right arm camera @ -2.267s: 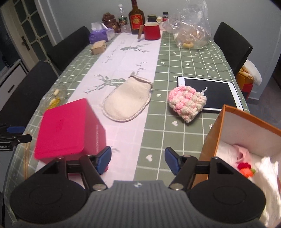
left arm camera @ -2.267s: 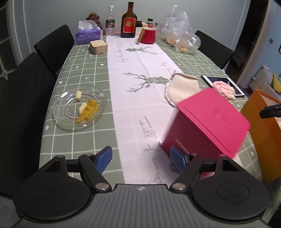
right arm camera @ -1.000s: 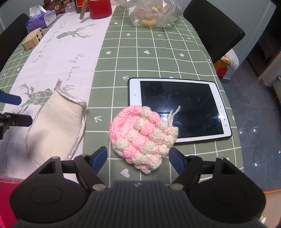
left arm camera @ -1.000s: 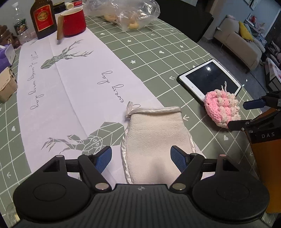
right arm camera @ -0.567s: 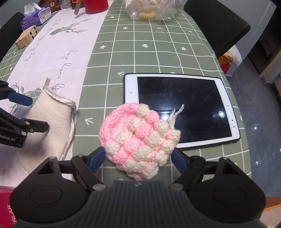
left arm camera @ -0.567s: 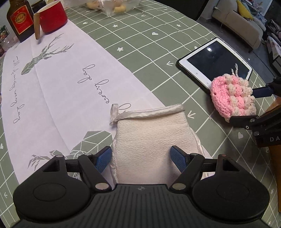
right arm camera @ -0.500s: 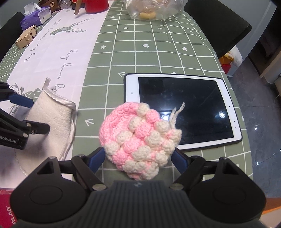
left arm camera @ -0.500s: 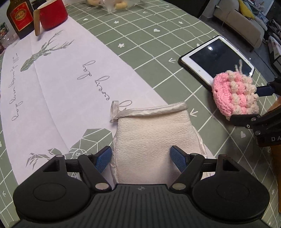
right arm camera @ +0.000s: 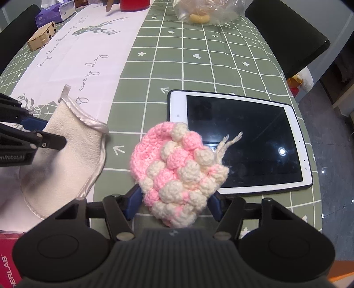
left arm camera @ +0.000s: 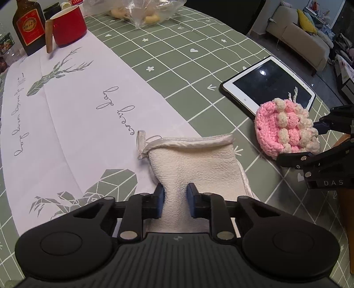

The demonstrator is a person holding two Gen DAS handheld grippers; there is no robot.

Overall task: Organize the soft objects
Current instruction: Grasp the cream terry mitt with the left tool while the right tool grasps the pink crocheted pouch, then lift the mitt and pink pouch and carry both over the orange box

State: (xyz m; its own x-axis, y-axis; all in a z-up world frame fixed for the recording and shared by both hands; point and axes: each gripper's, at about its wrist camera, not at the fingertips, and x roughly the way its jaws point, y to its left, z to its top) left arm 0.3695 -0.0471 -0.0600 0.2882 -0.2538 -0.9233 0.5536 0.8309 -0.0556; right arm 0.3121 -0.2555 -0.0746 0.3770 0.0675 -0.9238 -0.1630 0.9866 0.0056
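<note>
Left gripper (left arm camera: 176, 196), lower centre: jaws closing, pinching cream mitt (left arm camera: 194, 159). Right gripper (right arm camera: 174, 200): jaws closing on pink crochet pouch (right arm camera: 177, 170) w/ both pads touching.

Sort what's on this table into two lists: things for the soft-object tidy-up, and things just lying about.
Job: mitt, pinched in the closing left claw; crochet pouch, between the closing right claw.

Lying about: tablet, red mug, bottle, plastic bag, tissue box.

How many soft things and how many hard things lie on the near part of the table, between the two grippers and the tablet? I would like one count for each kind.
Soft things: 2, the cream mitt and the pink crochet pouch.
Hard things: 1, the tablet.
Total: 3.
</note>
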